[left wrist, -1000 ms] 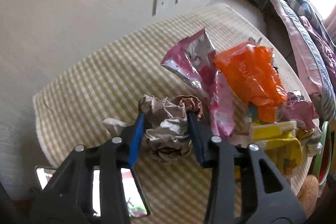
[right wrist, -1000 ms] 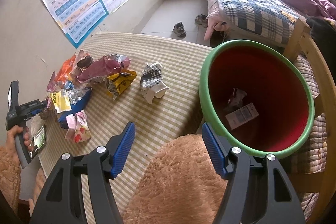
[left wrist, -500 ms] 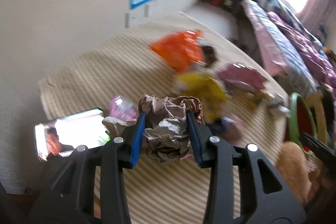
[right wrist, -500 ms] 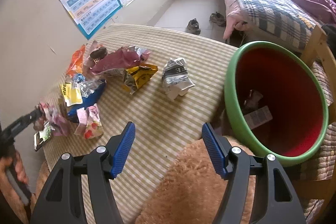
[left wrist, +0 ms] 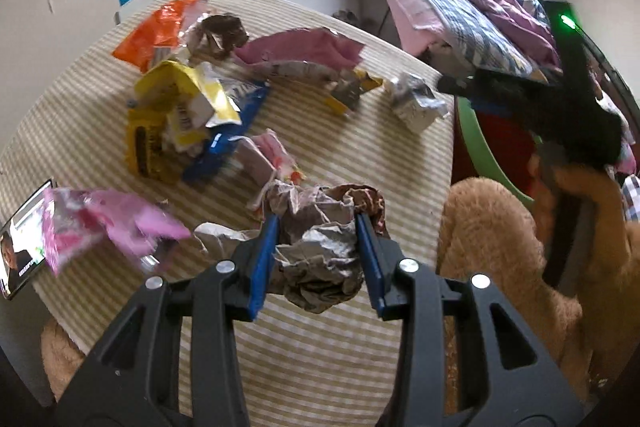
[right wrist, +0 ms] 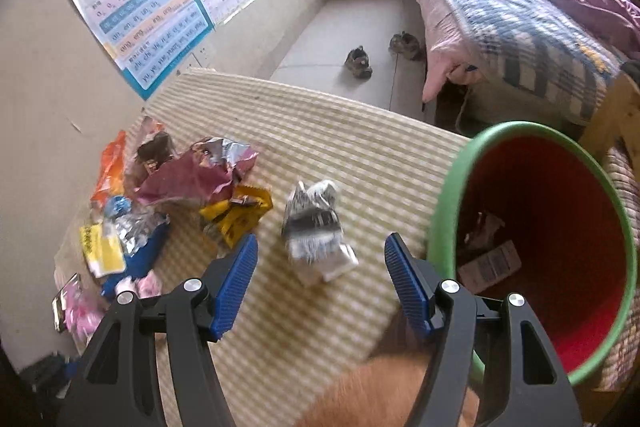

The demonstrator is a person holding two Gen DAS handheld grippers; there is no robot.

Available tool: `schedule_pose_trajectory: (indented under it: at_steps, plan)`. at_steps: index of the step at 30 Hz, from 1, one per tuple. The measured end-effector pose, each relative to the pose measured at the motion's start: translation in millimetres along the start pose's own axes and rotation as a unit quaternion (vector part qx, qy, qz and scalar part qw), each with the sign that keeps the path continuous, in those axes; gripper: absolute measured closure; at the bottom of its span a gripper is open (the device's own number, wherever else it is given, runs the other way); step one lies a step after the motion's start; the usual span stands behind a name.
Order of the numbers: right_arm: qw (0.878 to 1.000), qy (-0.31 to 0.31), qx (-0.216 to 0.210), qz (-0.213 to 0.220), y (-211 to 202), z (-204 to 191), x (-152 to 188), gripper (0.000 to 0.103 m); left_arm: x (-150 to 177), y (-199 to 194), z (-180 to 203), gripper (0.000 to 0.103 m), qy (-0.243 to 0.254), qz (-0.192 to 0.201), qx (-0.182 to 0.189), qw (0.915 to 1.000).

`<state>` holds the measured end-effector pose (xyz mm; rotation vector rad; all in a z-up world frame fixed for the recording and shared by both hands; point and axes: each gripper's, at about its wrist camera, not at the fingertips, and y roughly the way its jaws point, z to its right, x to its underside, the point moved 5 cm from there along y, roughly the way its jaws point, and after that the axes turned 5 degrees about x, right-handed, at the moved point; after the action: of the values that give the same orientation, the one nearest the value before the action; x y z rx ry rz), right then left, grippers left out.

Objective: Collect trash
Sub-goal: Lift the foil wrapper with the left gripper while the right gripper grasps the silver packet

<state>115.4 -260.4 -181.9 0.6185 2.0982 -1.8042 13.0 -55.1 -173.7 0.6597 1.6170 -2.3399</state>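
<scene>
My left gripper [left wrist: 317, 247] is shut on a crumpled brown-and-silver wrapper [left wrist: 320, 247], held above the checked table [left wrist: 332, 347]. My right gripper [right wrist: 320, 259] is open and empty, its jaws either side of a crumpled silver-and-black wrapper [right wrist: 314, 223] that lies on the table [right wrist: 320, 119]. The bin [right wrist: 560, 235], red inside with a green rim, stands at the table's right edge and holds a few scraps. It also shows in the left wrist view [left wrist: 492, 143], partly hidden by the right gripper's body.
A pile of wrappers lies on the table's left: orange [left wrist: 160, 27], yellow [left wrist: 176, 115], pink [left wrist: 304, 51], blue [left wrist: 228, 143]. A pink wrapper [left wrist: 104, 223] and a phone [left wrist: 20, 263] lie at the near left edge. A bed [right wrist: 520, 7] stands beyond the bin.
My left gripper has swung right with the crumpled wrapper, bringing the bin into its view. My right gripper has moved forward over the table toward the silver-and-black wrapper.
</scene>
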Motion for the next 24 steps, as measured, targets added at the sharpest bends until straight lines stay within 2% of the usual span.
schedule_pose_trajectory:
  at_steps: [6, 7, 8, 9, 10, 14, 24]
  plan:
    - [0.999, 0.000, -0.006, -0.043, 39.3, -7.4, -0.3, 0.040, 7.1, 5.3, -3.2, 0.059, -0.007, -0.017, 0.006, 0.9998]
    - [0.999, -0.002, -0.008, -0.046, 41.3, -8.9, 0.9, 0.047, 7.6, 7.0, -3.0, 0.056, -0.009, -0.019, 0.006, 0.9998]
    - [0.999, -0.006, -0.010, -0.050, 43.1, -10.4, 2.5, 0.059, 8.4, 8.1, -3.2, 0.053, -0.010, -0.020, 0.007, 0.9997]
    - [0.998, -0.009, -0.015, -0.052, 43.3, -12.0, 3.9, 0.060, 9.5, 8.5, -3.9, 0.052, -0.011, -0.021, 0.009, 0.9997]
    - [0.998, -0.011, -0.019, -0.051, 41.3, -13.7, 4.6, 0.067, 9.9, 9.3, -3.8, 0.049, -0.011, -0.023, 0.010, 0.9996]
    - [0.999, -0.025, -0.022, -0.025, 24.2, -17.8, 6.1, 0.068, 13.0, 14.1, -4.3, 0.039, -0.013, -0.032, 0.012, 0.9993]
    - [0.999, -0.014, -0.051, -0.008, -7.7, -21.0, 19.6, 0.068, 19.9, 23.4, -11.1, 0.040, -0.024, -0.053, 0.007, 0.9983]
